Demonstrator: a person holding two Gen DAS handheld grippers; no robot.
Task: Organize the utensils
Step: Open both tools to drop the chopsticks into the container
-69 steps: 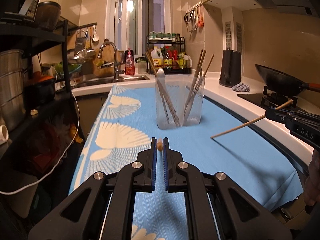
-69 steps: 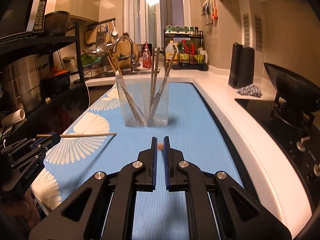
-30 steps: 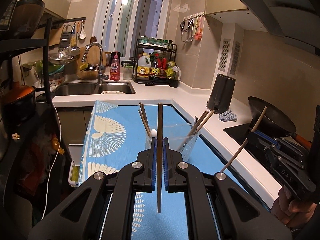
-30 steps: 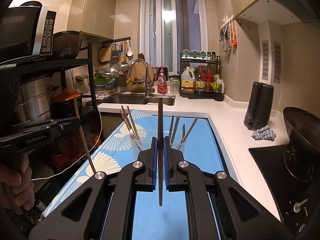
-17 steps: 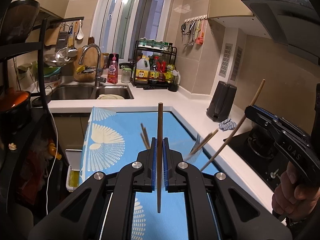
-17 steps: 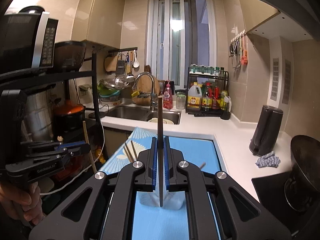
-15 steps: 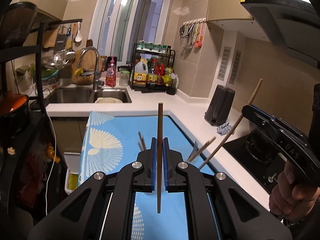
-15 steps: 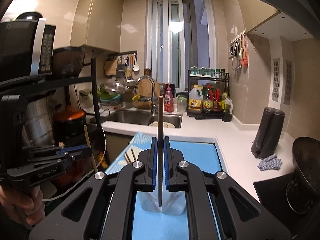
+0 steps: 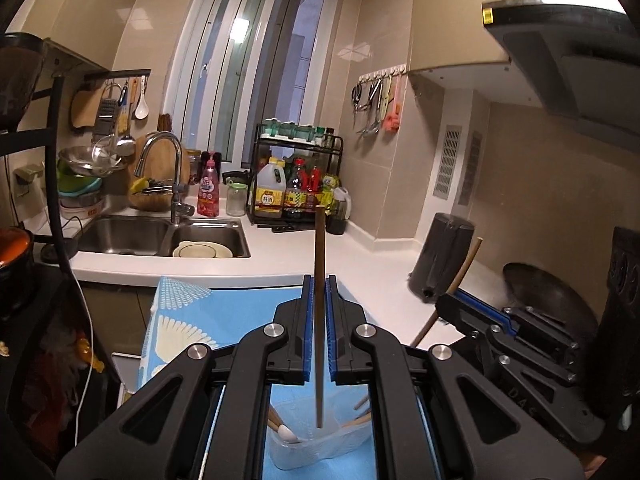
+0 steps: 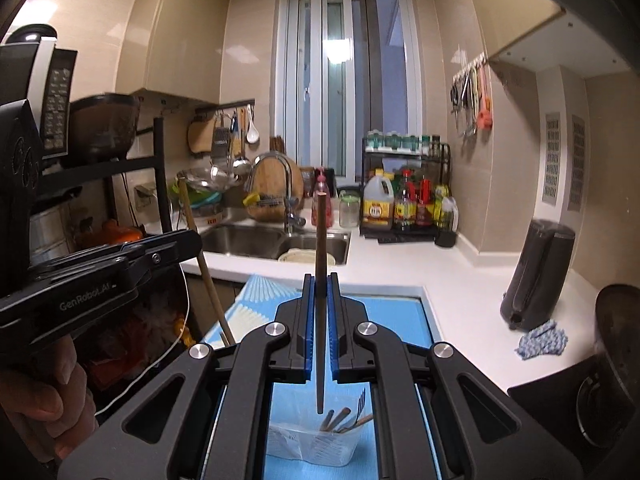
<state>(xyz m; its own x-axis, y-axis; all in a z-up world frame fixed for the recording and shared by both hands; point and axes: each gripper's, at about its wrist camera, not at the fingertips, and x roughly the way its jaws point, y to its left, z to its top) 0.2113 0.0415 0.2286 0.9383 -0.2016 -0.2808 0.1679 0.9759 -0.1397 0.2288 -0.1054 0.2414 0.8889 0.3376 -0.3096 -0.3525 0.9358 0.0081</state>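
My left gripper (image 9: 319, 292) is shut on a wooden chopstick (image 9: 319, 248), held upright with its lower tip just above a clear plastic utensil holder (image 9: 316, 450). The holder stands on a blue patterned cloth (image 9: 224, 308) and holds chopsticks and a white spoon. My right gripper (image 10: 320, 292) is shut on a second chopstick (image 10: 321, 240), upright above the same holder (image 10: 312, 446), where a fork and chopsticks show. Each gripper appears in the other's view: the right one (image 9: 460, 300) at right, the left one (image 10: 192, 240) at left.
A double sink (image 9: 160, 236) with a tap lies behind the cloth. A condiment rack (image 9: 296, 184) stands at the back. A dark kettle (image 10: 536, 272), a rag (image 10: 542, 342) and a wok (image 9: 548, 296) on the stove are at right. A black shelf rack (image 10: 104, 176) is at left.
Both grippers have risen from near the cloth and turned their chopsticks upright. They have closed in above the holder, which now sits low between the fingers in both views.
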